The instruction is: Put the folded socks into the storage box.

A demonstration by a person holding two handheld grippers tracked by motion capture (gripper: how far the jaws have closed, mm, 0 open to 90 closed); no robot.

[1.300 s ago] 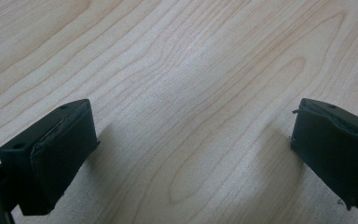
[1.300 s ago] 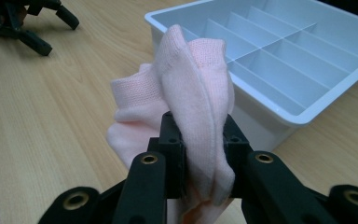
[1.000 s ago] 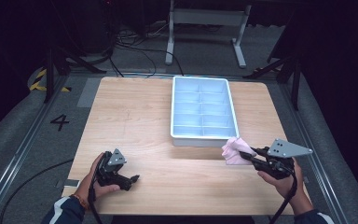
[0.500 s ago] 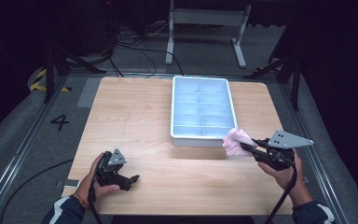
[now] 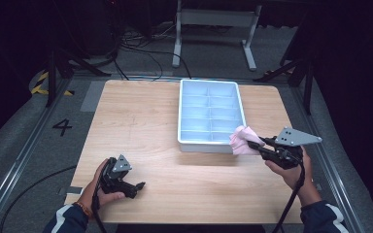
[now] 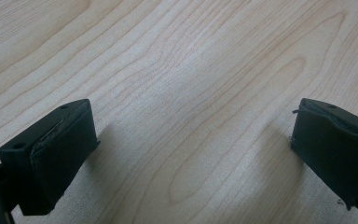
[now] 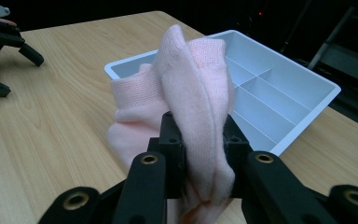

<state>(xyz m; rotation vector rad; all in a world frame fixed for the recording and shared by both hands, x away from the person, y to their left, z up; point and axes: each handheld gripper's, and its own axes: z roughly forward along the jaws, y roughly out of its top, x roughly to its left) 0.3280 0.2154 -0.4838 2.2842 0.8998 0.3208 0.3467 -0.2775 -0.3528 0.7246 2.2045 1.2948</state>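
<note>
Right hand-held gripper (image 5: 258, 146) is clamped on a pink sock (image 5: 242, 140), holding it up off the counter (image 5: 141, 121) right at the near right corner of the white divided tray (image 5: 211, 114). So the pickup part looks done; what's left, I'd guess, is carrying it over the rim and dropping it into a compartment. Every compartment I can see in the tray is empty. Left hand-held gripper (image 5: 132, 187) sits at the near left of the counter, jaws spread wide with nothing between them but bare wood, well away from the tray.
</note>
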